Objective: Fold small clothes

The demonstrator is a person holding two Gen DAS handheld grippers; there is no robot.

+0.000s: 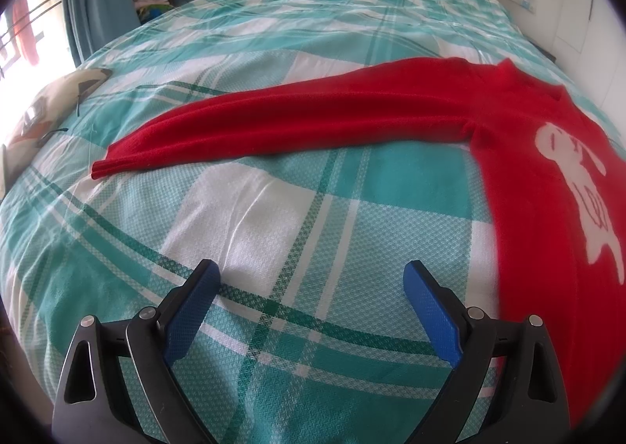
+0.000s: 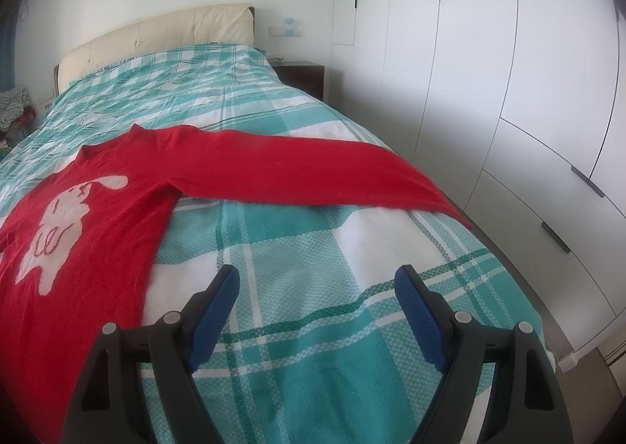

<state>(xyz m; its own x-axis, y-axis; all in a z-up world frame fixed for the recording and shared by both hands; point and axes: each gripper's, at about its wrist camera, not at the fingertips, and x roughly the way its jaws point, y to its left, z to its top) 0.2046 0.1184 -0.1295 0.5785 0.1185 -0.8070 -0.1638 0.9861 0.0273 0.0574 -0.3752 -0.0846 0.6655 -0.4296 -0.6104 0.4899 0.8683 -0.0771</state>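
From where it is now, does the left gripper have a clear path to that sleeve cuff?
Probably yes. The left gripper is open over bare bedspread, and the cuff of the red sweater lies flat ahead, to its left, with nothing between.

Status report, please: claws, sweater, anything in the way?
Left claw and right claw open, empty. Red sweater flat on bedspread, sleeves spread, unfolded. Nothing blocking.

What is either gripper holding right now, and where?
Nothing. The left gripper and right gripper are both open above the bedspread, clear of the sweater.
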